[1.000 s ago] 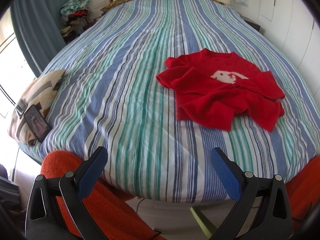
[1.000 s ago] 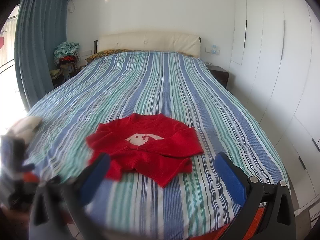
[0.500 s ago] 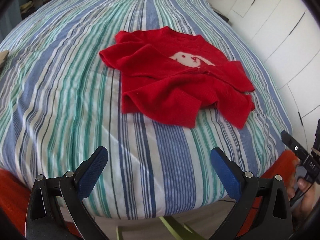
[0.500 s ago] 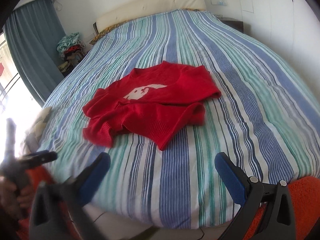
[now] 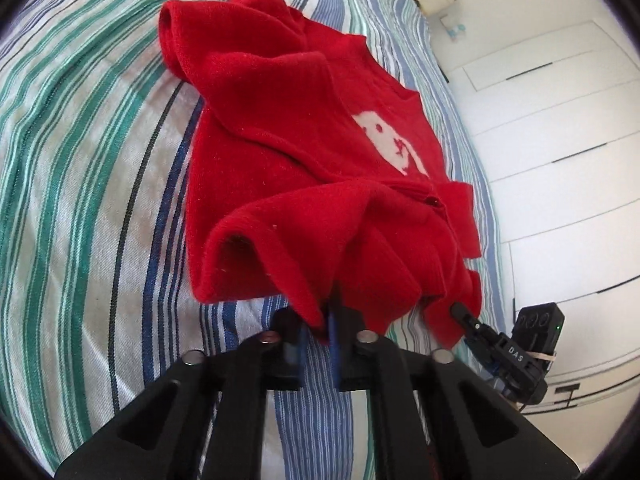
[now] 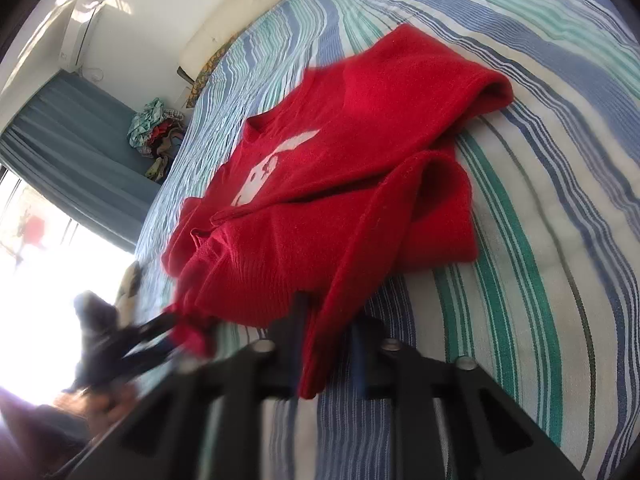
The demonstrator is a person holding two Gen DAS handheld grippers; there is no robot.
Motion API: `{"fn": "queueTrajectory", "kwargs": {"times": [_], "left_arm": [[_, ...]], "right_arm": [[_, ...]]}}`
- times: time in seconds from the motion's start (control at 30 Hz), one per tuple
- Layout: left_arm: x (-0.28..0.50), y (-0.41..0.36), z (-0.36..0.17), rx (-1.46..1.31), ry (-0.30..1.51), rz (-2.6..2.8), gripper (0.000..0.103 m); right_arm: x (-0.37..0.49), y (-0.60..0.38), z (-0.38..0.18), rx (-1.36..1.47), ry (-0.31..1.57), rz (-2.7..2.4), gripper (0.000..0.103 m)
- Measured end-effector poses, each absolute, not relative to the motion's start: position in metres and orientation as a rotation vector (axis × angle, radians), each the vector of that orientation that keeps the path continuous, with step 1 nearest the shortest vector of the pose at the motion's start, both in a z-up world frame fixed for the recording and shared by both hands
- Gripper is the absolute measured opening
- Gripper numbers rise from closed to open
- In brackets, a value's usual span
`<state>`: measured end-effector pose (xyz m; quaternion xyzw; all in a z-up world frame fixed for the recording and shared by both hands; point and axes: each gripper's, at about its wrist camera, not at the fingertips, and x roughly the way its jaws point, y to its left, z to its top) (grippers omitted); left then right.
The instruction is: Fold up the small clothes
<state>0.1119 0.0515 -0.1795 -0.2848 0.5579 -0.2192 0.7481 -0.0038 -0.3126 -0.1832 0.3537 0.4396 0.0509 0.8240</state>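
- Red knit, a small sweater (image 5: 304, 152) with a white motif, lies rumpled on the striped bed (image 5: 92, 184), stretching away ahead of both tongs.
- Left tongs (image 5: 320, 332) have just been closing and now pinch the near hem, a flap of red cloth caught between the blue pads.
- Right tongs (image 6: 326, 344) have likewise just been closing; they clamp another part of the near edge, the fabric hanging down between the jaws.
- Each pair shows in the other's view, off to the side along the same hem, so the grips sit apart on one edge.
- Holding two spaced points likely lets the person lift the hem and spread the garment flat before folding.
- Folding itself appears not yet begun.
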Motion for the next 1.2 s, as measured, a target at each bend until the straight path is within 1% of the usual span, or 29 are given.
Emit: {"fn": "queueTrajectory", "kwargs": {"times": [0.13,0.27,0.33,0.37,0.43,0.47,0.5,0.57,0.63,0.67,0.7,0.87,0.9,0.93,0.97,1.0,1.03,1.07,1.2], "left_arm": [[0.098,0.070,-0.157,-0.634,1.228,-0.568,0.003],[0.077,0.088,-0.118,-0.469,1.281,-0.626,0.003],[0.065,0.091,-0.110,-0.368,1.328,-0.634,0.003],[0.062,0.091,-0.112,-0.334,1.350,-0.631,0.005],[0.057,0.087,-0.124,-0.280,1.363,-0.596,0.019],[0.054,0.086,-0.135,-0.262,1.373,-0.567,0.042],[0.054,0.086,-0.147,-0.255,1.394,-0.527,0.060],[0.052,0.090,-0.163,-0.300,1.412,-0.493,0.060],[0.043,0.097,-0.160,-0.359,1.391,-0.501,0.062],[0.039,0.099,-0.159,-0.382,1.390,-0.515,0.065],[0.035,0.098,-0.158,-0.396,1.397,-0.526,0.067],[0.021,0.067,-0.166,-0.335,1.430,-0.557,0.067],[0.020,0.060,-0.167,-0.330,1.427,-0.557,0.067],[0.020,0.055,-0.168,-0.333,1.420,-0.557,0.064],[0.019,0.052,-0.170,-0.343,1.421,-0.564,0.035],[0.021,0.049,-0.173,-0.354,1.447,-0.575,0.006],[0.022,0.050,-0.174,-0.375,1.465,-0.572,0.005],[0.020,0.057,-0.170,-0.387,1.456,-0.560,0.005],[0.010,0.074,-0.147,-0.247,1.442,-0.502,0.005]], "right_arm": [[-0.022,-0.315,-0.156,0.764,0.910,0.154,0.005],[-0.053,-0.326,-0.118,0.812,0.897,0.227,0.005],[-0.068,-0.331,-0.106,0.849,0.927,0.254,0.005],[-0.074,-0.332,-0.104,0.852,0.960,0.253,0.005],[-0.083,-0.333,-0.108,0.828,1.046,0.219,0.005],[-0.084,-0.330,-0.115,0.802,1.081,0.190,0.005],[-0.085,-0.327,-0.124,0.775,1.109,0.168,0.007],[-0.084,-0.324,-0.151,0.757,1.173,0.126,0.012],[-0.084,-0.324,-0.170,0.775,1.223,0.107,0.028],[-0.086,-0.324,-0.176,0.804,1.228,0.111,0.038],[-0.087,-0.325,-0.178,0.836,1.220,0.127,0.042],[-0.084,-0.325,-0.184,0.890,1.229,0.173,0.042],[-0.085,-0.325,-0.185,0.905,1.230,0.184,0.042],[-0.084,-0.324,-0.186,0.913,1.229,0.199,0.042],[-0.083,-0.323,-0.186,0.912,1.231,0.214,0.041],[-0.081,-0.320,-0.185,0.902,1.237,0.226,0.032],[-0.080,-0.316,-0.184,0.878,1.243,0.232,0.023],[-0.078,-0.313,-0.182,0.843,1.254,0.231,0.004],[-0.081,-0.302,-0.157,0.701,1.317,0.204,0.005]]}}
